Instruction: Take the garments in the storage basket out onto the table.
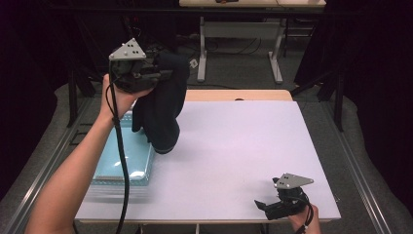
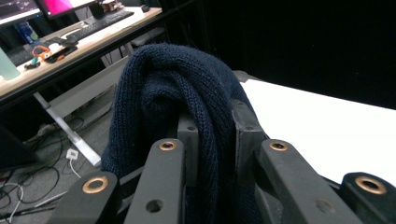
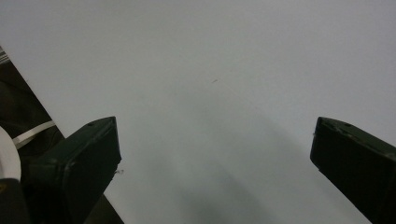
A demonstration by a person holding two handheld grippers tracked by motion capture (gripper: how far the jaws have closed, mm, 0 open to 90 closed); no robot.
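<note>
High view: left gripper clamped on navy knit garment, lifted over table's left side.
Garment hangs above teal tray; right gripper w/ jaws wide apart, nothing between, near front-right edge.

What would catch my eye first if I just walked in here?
Likely the dark blue knit garment hanging from the left gripper, lifted above the white table at its far left. Under it sits a light blue tray, while the right gripper rests open at the near right corner.
</note>
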